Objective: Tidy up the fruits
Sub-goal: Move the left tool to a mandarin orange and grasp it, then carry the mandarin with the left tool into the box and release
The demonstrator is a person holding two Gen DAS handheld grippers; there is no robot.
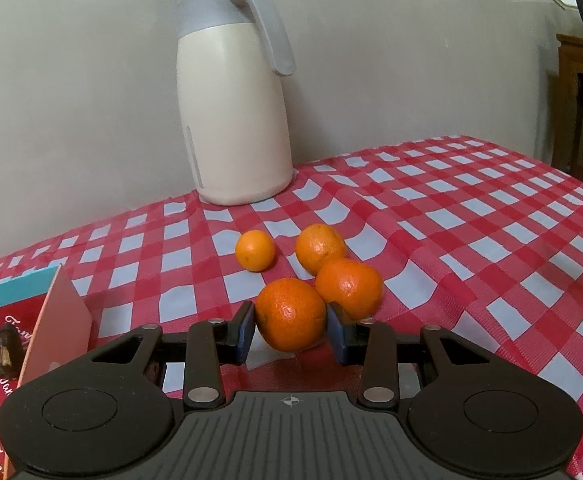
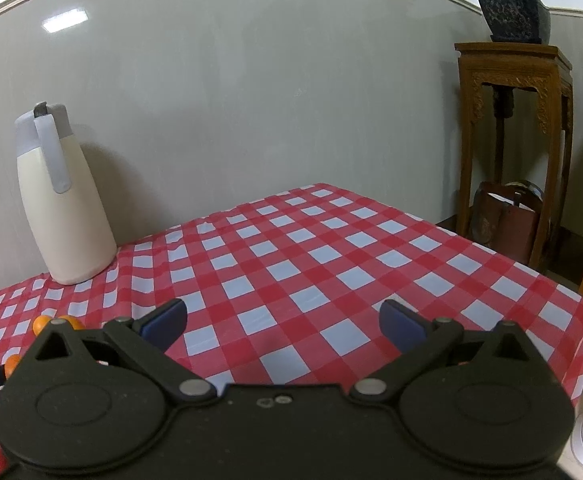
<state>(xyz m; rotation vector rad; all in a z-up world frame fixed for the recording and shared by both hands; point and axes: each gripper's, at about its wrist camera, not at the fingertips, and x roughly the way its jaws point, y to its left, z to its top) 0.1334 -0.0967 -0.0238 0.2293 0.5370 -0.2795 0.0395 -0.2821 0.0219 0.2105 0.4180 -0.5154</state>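
My left gripper [image 1: 290, 330] is shut on an orange [image 1: 290, 319], its blue pads pressed to both sides, just above the checked tablecloth [image 1: 451, 220]. Three more oranges lie just beyond it: one [image 1: 349, 288] touching the held one, another [image 1: 319, 248] behind that, and a small one [image 1: 255, 250] to the left. My right gripper [image 2: 283, 326] is open and empty above the cloth [image 2: 311, 264]. Bits of oranges [image 2: 41, 323] show at the far left of the right wrist view.
A cream jug with a grey lid [image 1: 231, 112] stands at the back by the wall, also in the right wrist view [image 2: 61, 200]. A red snack box with an open flap [image 1: 31, 340] lies at the left. A wooden stand with a plant [image 2: 515, 120] is beyond the table's right edge.
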